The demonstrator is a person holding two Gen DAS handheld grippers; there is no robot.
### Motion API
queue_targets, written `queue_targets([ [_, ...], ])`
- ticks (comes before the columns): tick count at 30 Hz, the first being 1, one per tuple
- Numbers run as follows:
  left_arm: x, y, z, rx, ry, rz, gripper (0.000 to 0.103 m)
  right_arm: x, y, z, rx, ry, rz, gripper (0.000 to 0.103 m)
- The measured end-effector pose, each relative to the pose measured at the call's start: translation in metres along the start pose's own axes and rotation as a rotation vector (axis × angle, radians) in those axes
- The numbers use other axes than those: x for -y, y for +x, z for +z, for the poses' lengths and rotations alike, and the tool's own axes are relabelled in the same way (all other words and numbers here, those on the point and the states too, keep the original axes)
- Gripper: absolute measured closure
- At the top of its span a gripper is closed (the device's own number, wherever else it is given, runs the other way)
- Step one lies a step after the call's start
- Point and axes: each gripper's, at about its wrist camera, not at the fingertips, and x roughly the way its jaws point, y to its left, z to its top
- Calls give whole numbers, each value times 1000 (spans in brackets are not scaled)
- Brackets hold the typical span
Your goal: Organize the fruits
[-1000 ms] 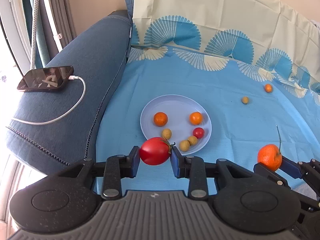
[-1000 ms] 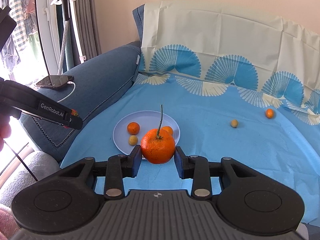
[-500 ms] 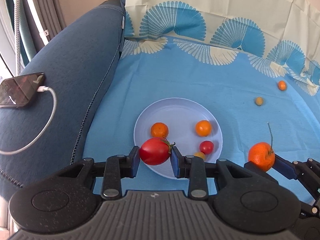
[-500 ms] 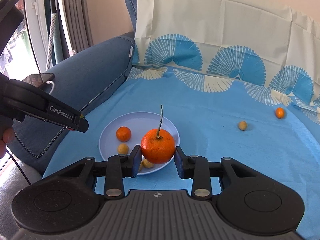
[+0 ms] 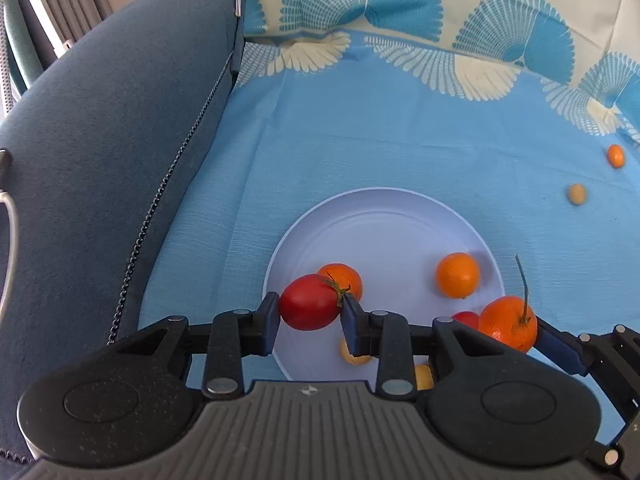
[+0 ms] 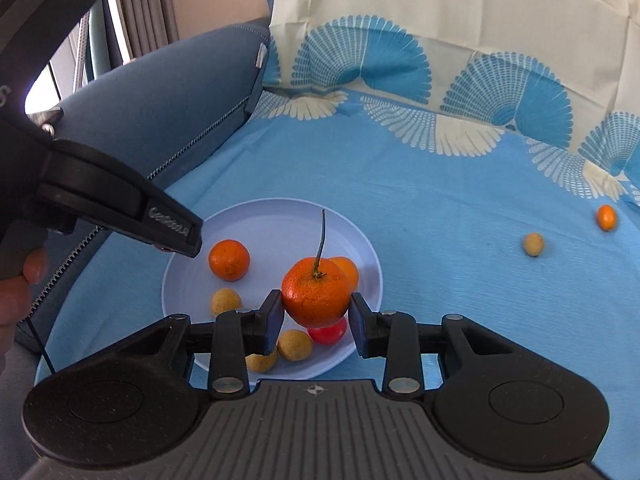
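My left gripper (image 5: pixel 308 314) is shut on a red tomato (image 5: pixel 309 301) and holds it over the near left rim of the pale blue plate (image 5: pixel 380 224). My right gripper (image 6: pixel 316 314) is shut on a stemmed tangerine (image 6: pixel 316 293) above the plate's (image 6: pixel 272 216) near right part; the tangerine also shows in the left wrist view (image 5: pixel 506 322). On the plate lie two oranges (image 6: pixel 229 260) (image 5: pixel 457 275), a small red tomato (image 6: pixel 330 332) and small yellow fruits (image 6: pixel 226 301).
A yellow fruit (image 6: pixel 533 244) and a small orange fruit (image 6: pixel 606 217) lie loose on the blue cloth at the right. The dark blue sofa arm (image 5: pixel 100 128) rises on the left. The patterned cloth covers the backrest (image 6: pixel 440 20).
Both grippers have moved forward and down toward the plate with their fruits; the plate now sits right under the fingers. The phone on the sofa arm has left the left wrist view.
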Motion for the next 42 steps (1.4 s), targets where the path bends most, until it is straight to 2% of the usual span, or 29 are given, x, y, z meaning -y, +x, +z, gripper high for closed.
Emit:
queue_targets([
  [8,0,31,10,-36,13,34,66,-6,33,4,-52,-35,3,66],
  [9,0,31,10,-29,16,33,64,-6,36,5,-54,-38,1,66],
  [10,0,31,12,-24,24,27,57,-6,38,6,-54,-43,1,66],
  [12,-1,26,13,-6,32,13,2,-7,40,8,-55,-50,5,64],
  [13,-1,20,12,24,28,22,1,-6,39,10,-46,-49,6,60],
  [15,-1,5,8,75,51,39,0,-6,33,11,-24,-57,5,33],
  [17,-2,-6,0,76,72,62,0,-7,20,11,3,-65,-16,19],
  [18,-4,-13,-6,75,65,77,0,-7,12,10,10,-69,-23,17],
  [21,-14,-36,-27,61,31,80,0,-8,-16,1,12,-54,-38,11],
  [28,-20,-94,-83,26,-31,69,0,1,-87,-22,12,73,-62,5],
  [32,-20,-123,-108,52,-43,70,0,-1,-124,-32,37,132,-52,3],
  [42,-14,-181,-140,159,-37,49,0,-16,-191,-58,147,109,-52,1],
])
